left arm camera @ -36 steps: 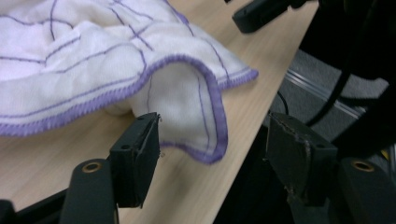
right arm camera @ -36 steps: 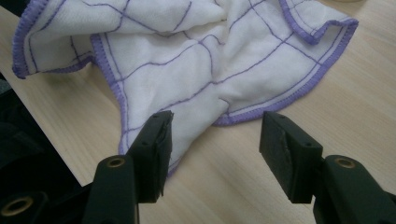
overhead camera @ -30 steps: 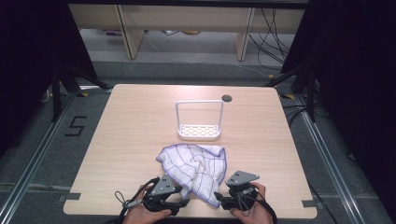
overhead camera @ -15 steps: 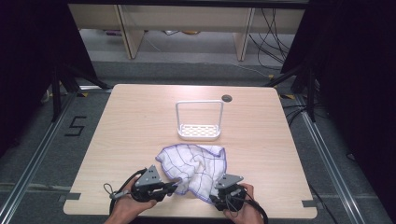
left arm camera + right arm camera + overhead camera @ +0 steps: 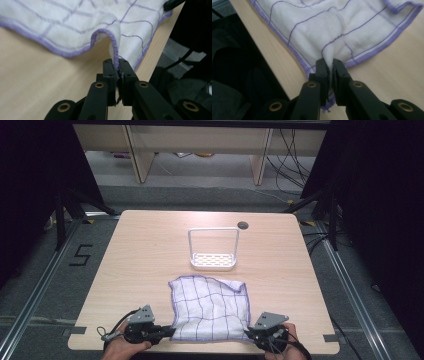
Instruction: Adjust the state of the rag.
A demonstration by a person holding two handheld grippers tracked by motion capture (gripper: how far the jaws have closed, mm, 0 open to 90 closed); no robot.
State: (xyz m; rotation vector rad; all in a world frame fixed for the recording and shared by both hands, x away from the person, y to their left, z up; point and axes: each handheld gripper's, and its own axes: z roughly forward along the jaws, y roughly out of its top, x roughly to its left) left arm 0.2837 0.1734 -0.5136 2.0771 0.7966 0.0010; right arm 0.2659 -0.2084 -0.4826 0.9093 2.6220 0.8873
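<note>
- White cloth [image 5: 210,309] with a purple grid and purple hem, spread mostly flat on the near half of the wooden table [image 5: 150,255], its near edge close to the table's near rim.
- Far-left corner of the cloth slightly rumpled; far edge wavy, not yet smoothed.
- Left gripper [image 5: 167,332] at the cloth's near-left corner, lying low and pointing right along the table's near edge.
- Seen from the left gripper view: black jaws pressed together on the purple hem, a small fold of cloth [image 5: 82,27] rising out of the pinch, left gripper [image 5: 117,65] having just been closing, with the cloth between.
- Right gripper [image 5: 248,334] at the cloth's near-right corner, held by a hand at the table's near rim.
- Seen from the right gripper view: jaws pinching a tuck of cloth [image 5: 332,30] just inside the hem, right gripper [image 5: 330,64] likewise having just been closing on the fabric.
- Both near corners gripped, apparently; cloth pulled open between the two grippers.
- Judged stage: spreading largely done, corners secured; a fold or a lift of the near edge toward the far edge seems to be what is left, though nothing folded so far.
- White rack [image 5: 213,251] with a tall hoop handle and slotted base, standing just beyond the cloth's far edge, not touching it.
- Small dark round hole [image 5: 243,225] in the table near its far edge, past the rack.
- Beyond the table: grey floor, cables and pale shelving at the far side.
</note>
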